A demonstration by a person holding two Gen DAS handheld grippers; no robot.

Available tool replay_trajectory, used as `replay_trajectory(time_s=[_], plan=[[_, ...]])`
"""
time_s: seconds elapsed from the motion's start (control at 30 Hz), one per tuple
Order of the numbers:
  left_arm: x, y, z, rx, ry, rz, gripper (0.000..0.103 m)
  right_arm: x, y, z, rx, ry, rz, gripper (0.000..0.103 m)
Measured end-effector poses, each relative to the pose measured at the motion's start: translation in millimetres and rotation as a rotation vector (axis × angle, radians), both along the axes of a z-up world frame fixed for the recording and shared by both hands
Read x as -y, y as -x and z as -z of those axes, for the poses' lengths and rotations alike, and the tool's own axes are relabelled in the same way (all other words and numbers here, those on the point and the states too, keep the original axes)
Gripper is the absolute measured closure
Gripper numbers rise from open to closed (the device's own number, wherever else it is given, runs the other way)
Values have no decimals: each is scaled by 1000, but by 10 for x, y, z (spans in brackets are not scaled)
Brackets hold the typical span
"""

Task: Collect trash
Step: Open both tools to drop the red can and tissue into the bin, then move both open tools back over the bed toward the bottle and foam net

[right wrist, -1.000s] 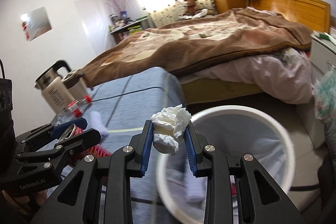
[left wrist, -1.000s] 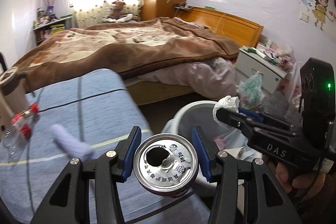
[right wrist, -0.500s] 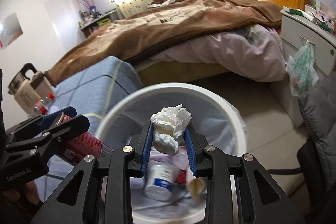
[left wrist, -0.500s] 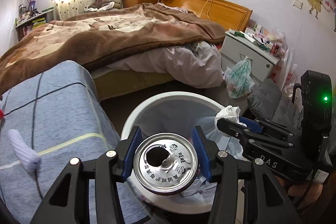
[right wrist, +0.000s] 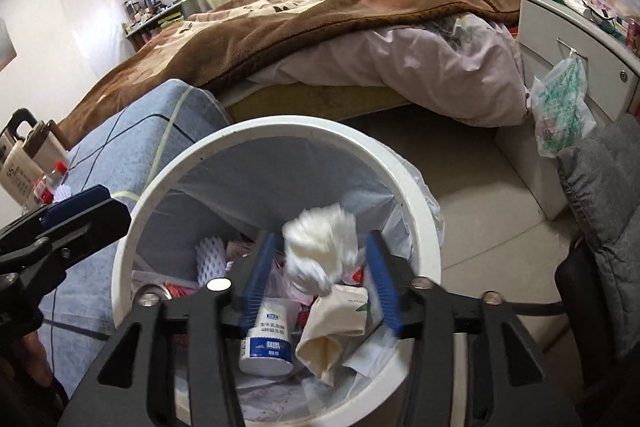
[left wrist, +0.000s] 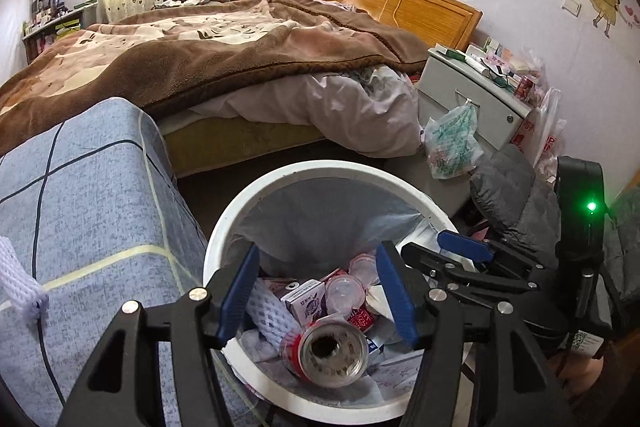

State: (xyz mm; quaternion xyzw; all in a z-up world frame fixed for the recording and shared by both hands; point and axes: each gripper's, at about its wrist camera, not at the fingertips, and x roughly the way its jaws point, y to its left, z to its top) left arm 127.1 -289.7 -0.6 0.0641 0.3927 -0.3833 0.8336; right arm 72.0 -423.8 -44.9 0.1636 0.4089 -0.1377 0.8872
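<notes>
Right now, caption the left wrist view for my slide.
Open left claw above the white bin, red can lying among the trash.

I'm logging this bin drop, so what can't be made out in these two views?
- Tissue, right wrist view: motion-blurred between the open right gripper; whether it touches a pad is unclear.
- Can, left wrist view: its side print is too foreshortened to read.
- Bin bottom, both views: buried under trash.
- Left gripper: open over the bin.

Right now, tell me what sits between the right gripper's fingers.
In the right wrist view, a crumpled white tissue, motion-blurred, sits between the open right gripper's fingers, above the trash bin.
</notes>
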Motion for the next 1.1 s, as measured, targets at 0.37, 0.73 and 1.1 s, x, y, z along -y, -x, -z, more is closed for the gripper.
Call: replay_trajectory(time_s=[0.37,0.73,1.1], plan=[[-195,24,-28,4,9,-33,36,-79,34,-57,10,-10,2,44],[-492,77,-114,26,25,-71,36,-307,124,-206,52,-14,-11,44],[-870,112,-177,42,52,-132,36,-608,88,-351,91,-4,-53,44]])
